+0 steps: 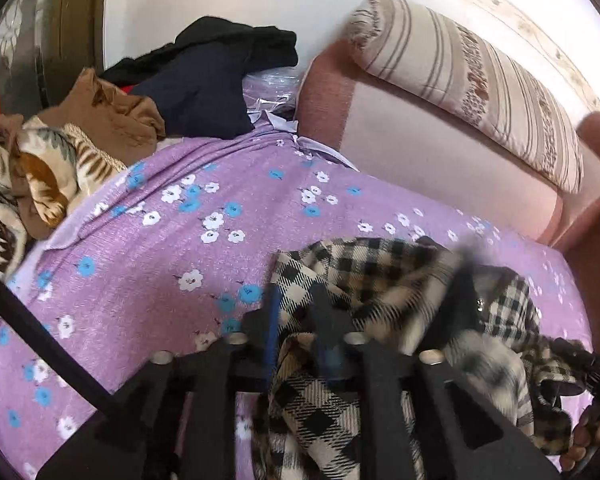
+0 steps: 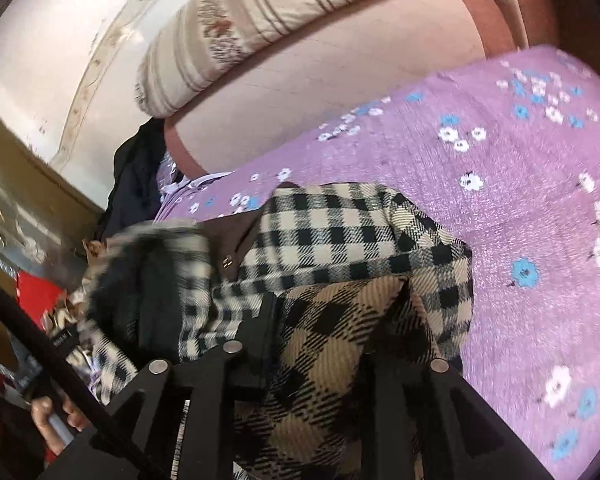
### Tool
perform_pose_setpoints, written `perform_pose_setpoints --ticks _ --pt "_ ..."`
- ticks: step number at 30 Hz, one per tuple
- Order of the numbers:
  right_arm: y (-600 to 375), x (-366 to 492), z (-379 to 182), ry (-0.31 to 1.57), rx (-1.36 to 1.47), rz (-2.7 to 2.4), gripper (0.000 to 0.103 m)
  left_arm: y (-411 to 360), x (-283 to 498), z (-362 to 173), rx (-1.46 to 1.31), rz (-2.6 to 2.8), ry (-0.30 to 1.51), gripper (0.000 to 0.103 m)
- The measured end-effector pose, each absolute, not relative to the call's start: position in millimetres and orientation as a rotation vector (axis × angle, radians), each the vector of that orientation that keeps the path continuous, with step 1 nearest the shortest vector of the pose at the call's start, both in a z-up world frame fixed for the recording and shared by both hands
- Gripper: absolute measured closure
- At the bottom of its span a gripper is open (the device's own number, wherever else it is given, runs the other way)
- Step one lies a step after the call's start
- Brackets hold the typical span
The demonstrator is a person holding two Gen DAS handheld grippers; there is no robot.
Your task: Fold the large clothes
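Note:
A black, white and beige checked garment [image 1: 384, 280] lies bunched on the purple flowered bedsheet [image 1: 148, 248]. My left gripper [image 1: 296, 320] is shut on a fold of it, cloth pinched between the fingers. The right gripper [image 1: 460, 296] shows blurred in the left wrist view, gripping the same garment further right. In the right wrist view the checked garment [image 2: 340, 240] drapes over my right gripper [image 2: 316, 336], which is shut on it; the fingertips are hidden under cloth. The left gripper [image 2: 152, 280] appears blurred at the left there.
A pile of other clothes sits at the bed's far left: brown [image 1: 112, 116], dark navy [image 1: 204, 80] and a patterned satin piece [image 1: 40, 176]. A striped bolster pillow [image 1: 480, 80] rests on the pink headboard [image 1: 420, 140]. The sheet [image 2: 520, 200] stretches right.

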State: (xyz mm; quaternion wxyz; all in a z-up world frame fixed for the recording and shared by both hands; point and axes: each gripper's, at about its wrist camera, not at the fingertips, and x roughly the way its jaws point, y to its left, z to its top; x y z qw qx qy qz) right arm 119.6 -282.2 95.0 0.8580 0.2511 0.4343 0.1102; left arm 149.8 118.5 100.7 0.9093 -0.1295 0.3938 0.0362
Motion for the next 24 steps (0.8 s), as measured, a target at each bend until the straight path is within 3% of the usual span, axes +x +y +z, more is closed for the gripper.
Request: perform_pose_setpoints --ticks 1,3,7,8,14,16,20,24 --pt "-285 125 93 0.914 0.538 0.237 0.078 122 153 99 -0.287 0.066 0.815 0.063" --pt "-291 133 89 0.91 0.575 0.253 0.076 128 157 97 -0.324 0.041 0.808 0.06" --pt "-299 145 86 0.877 0.673 0.279 0.045 130 157 104 -0.371 0.003 0.787 0.048" --pt "-302 146 86 0.862 0.686 0.271 0.042 128 154 107 -0.372 -0.001 0.779 0.045" --pt "-333 138 105 0.748 0.788 0.22 0.033 127 142 121 -0.334 0.002 0.728 0.031" --pt "-332 131 120 0.731 0.771 0.244 0.032 124 140 120 -0.282 0.002 0.745 0.031" --pt "-273 110 160 0.744 0.463 0.413 0.032 120 129 114 -0.182 0.007 0.778 0.031" --pt "-198 75 161 0.823 0.185 0.581 0.032 124 110 104 -0.14 -0.007 0.818 0.031"
